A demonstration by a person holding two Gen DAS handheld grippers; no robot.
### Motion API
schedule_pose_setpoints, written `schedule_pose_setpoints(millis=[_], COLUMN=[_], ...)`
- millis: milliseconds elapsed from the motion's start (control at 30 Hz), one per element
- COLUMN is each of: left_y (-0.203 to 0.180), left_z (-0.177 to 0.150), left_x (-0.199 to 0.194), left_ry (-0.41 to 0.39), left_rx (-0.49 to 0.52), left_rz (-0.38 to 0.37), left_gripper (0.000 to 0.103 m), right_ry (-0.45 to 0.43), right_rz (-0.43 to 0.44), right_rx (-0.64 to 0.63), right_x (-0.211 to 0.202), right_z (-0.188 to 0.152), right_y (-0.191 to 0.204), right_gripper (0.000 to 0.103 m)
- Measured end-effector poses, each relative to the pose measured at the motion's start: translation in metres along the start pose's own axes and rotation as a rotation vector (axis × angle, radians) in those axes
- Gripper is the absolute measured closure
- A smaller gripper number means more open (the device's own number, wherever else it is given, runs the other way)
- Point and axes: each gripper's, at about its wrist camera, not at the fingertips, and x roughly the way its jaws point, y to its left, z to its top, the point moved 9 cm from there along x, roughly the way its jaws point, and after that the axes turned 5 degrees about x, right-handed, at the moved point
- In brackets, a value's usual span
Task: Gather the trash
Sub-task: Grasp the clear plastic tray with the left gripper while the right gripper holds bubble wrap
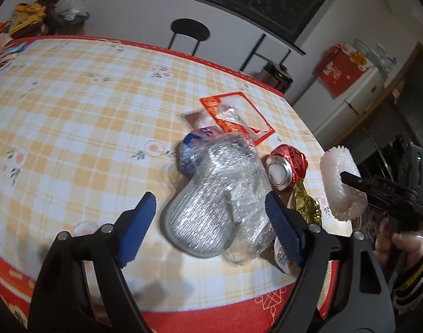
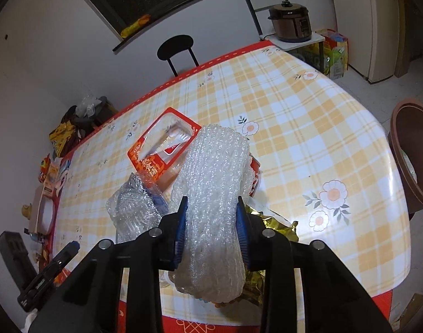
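Note:
A pile of trash lies near the table's front right corner: a crushed clear plastic bottle (image 1: 211,208) with a blue label, an orange-framed clear package (image 1: 236,116), a crushed red can (image 1: 286,166) and gold foil (image 1: 305,205). My left gripper (image 1: 211,213) is open, its blue pads on either side of the bottle. My right gripper (image 2: 211,233) is shut on a white foam net sleeve (image 2: 214,194) and holds it above the pile; it also shows in the left wrist view (image 1: 341,183). The bottle (image 2: 133,208) and package (image 2: 161,144) show behind the sleeve.
The table has a yellow plaid cloth (image 1: 86,111) with a red border. A black chair (image 1: 190,33) stands at the far side. A brown bin (image 2: 413,149) stands off the table's right edge. Boxes and clutter (image 2: 47,183) lie at the left end.

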Motion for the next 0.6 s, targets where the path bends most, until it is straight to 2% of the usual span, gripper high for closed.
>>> schedule_pose_setpoints(millis=[133, 300, 400, 600], left_y=[0.002, 0.015, 0.023, 0.014], left_z=[0.015, 0.028, 0.032, 0.034], left_x=[0.023, 0.057, 0.075, 0.091], left_ry=[0.013, 0.058, 0.087, 0.113], left_rx=[-0.039, -0.087, -0.130, -0.087], left_rz=[-0.061, -0.082, -0.100, -0.130], left_gripper=[0.023, 0.024, 0.029, 0.031], right_ry=[-0.022, -0.024, -0.020, -0.027], right_rz=[0.007, -0.018, -0.034, -0.057], right_rx=[0.014, 0.036, 0.061, 0.067], right_x=[-0.007, -0.008, -0.007, -0.010], right_z=[0.000, -0.007, -0.010, -0.005], right_y=[-0.004, -0.018, -0.028, -0.032], right_gripper=[0.071, 0.071, 0.071, 0.071])
